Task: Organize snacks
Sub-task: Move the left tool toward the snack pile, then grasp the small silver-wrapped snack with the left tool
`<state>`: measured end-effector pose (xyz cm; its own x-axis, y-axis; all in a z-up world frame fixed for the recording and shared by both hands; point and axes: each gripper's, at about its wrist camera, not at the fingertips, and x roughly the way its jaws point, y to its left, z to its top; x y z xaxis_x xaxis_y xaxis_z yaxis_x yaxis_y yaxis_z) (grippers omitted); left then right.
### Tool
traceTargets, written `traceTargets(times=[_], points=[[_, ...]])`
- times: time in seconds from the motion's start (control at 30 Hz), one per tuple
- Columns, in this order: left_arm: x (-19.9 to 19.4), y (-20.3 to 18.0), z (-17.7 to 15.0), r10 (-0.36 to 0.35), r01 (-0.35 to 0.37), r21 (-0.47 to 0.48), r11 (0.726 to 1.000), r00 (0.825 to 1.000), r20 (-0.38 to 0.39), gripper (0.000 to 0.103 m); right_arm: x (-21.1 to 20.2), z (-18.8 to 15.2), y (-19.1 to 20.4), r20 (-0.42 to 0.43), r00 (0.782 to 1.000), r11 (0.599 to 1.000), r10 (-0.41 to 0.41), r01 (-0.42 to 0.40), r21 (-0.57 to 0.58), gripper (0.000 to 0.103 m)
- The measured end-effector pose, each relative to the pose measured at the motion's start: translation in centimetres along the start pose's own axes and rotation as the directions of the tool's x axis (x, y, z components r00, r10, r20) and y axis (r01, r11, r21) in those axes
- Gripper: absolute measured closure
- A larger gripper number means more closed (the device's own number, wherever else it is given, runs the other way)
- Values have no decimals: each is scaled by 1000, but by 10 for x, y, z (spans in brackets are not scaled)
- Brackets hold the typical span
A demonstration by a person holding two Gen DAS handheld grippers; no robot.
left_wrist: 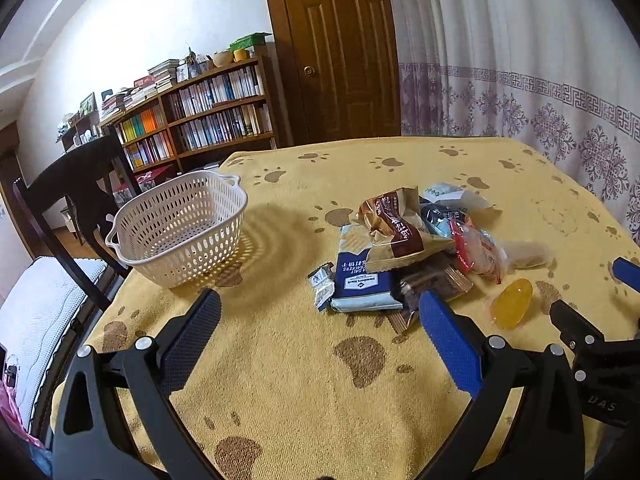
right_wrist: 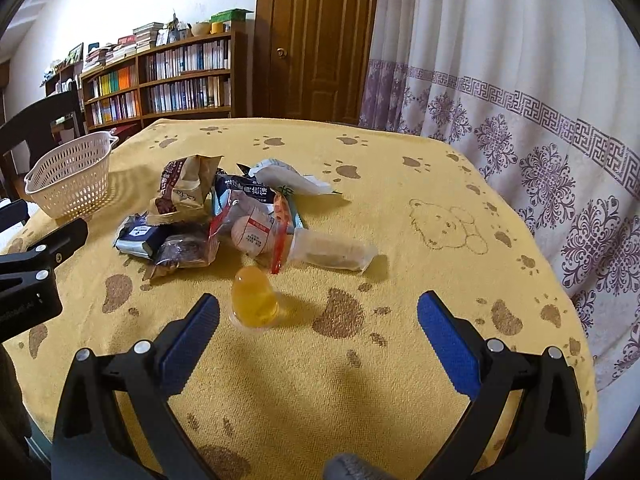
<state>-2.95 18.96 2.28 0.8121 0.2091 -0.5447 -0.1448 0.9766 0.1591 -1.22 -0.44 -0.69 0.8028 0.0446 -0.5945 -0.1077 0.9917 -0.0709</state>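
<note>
- Snacks [left_wrist: 404, 252] lie heaped mid-bench, white basket [left_wrist: 180, 228] apparently empty, well apart to their left.
- Left tool [left_wrist: 320, 332] spread wide, holding nothing.
- Right tool [right_wrist: 318, 330] likewise spread, orange jelly cup [right_wrist: 256, 300] just beyond.

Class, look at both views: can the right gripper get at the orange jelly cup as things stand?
Probably yes. The right gripper is open, and the jelly cup stands alone on the yellow cloth just ahead of its left finger, apart from the snack pile.

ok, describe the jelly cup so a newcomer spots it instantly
Start at the snack pile on the yellow paw-print cloth. The jelly cup stands alone on its near side, nearest the right gripper. It is the only clear orange dome; everything else is a wrapper.
</note>
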Motion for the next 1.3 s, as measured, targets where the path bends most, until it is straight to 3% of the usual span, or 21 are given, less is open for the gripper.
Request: traceTargets(times=[0.53,0.73,0.9,1.0,1.1,1.3], points=[[8,1,-2,18,-17,11,1000,999,-35,2,7,2,-1,-45,999,1000,9,-9,1,5],[22,14,-1,36,-37,-9,999,996,-84,2,35,-6,-17,-157,985,996,69,-59,65,5],[33,23,0,35,-37,-17,999,993,-116,2,45,-11,-23,-194,969,983,151,-126,135,5],[39,26,0,30,-33,-23,999,991,-132,2,45,-11,-17,-198,967,984,160,-140,110,5],[47,30,-2,30,-34,-20,999,988,-149,2,56,-16,-11,-260,950,984,173,-154,94,5],[69,38,-7,-16,10,-29,1000,976,-215,2,56,-20,1,-279,951,991,131,-133,14,5]])
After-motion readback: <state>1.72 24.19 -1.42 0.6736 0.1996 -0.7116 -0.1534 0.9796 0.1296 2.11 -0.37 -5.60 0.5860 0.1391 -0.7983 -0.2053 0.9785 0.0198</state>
